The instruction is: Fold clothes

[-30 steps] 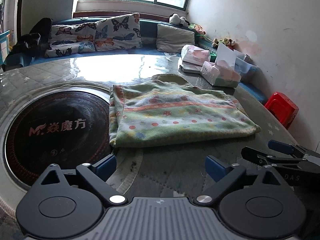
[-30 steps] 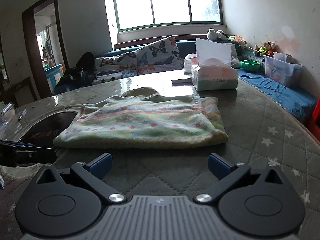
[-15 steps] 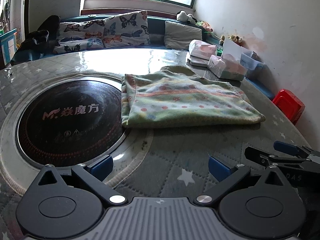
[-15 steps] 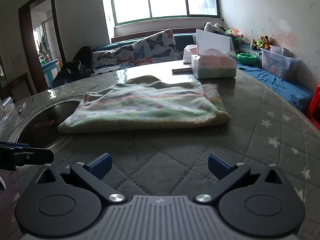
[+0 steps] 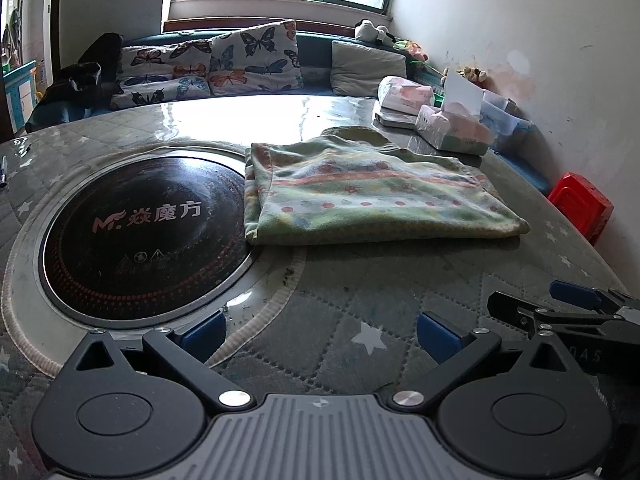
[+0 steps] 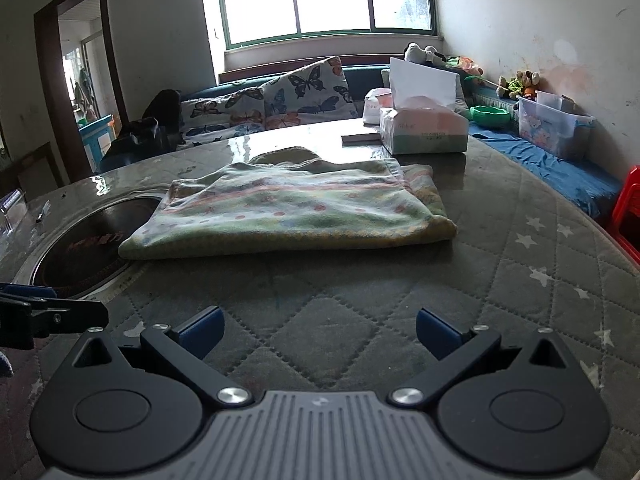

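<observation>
Cloth folded flat on the round table, both tools empty.

Cloth, soft with green, pink and dotted stripes, lies in a flat, doubled rectangle near the middle of the table. One short end just laps over the rim of the dark round cooker plate set in the table. Its long side runs left to right across our view, side-on to us, with the thick folded edge on the near side. A bit of it pokes out at the far edge. It looks neatly folded already, so we think it lies as the job wants. Our left gripper and right gripper hover low over the near edge of the table, well apart from the cloth. Both have fingers spread wide and hold nothing. A tissue box stands beyond the cloth, toward the far right edge.
</observation>
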`<state>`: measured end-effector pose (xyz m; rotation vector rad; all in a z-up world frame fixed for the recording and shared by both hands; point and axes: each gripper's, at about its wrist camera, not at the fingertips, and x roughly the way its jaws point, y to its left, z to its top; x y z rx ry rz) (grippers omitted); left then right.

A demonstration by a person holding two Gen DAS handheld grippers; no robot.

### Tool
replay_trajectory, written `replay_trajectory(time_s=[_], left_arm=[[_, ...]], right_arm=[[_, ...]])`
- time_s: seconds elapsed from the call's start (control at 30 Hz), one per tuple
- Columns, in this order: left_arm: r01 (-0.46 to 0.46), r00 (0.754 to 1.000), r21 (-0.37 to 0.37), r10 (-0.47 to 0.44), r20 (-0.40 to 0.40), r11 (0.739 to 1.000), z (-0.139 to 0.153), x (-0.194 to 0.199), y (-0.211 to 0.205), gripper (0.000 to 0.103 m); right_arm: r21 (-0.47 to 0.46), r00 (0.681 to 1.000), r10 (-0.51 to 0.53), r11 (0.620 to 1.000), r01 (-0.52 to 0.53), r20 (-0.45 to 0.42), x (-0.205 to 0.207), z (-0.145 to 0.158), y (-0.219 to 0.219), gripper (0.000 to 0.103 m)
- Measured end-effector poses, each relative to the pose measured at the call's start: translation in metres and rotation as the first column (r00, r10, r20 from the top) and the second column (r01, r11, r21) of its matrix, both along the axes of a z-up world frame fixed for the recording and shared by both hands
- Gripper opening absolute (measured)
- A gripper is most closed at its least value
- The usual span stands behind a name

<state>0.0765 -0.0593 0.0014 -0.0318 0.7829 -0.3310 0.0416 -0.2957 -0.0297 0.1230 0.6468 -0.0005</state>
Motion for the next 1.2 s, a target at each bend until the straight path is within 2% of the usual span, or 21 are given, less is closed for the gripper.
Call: replay_trajectory(time_s=[1.2], left_arm=[[-0.002,1.0,0.0,0.002,0.008,1.0,0.002,-0.01,0.001,0.103]], right_arm=[[-0.007,0.999,0.049,0.999,-0.049,0.004,-0.008,0.006,0.018,0.103]])
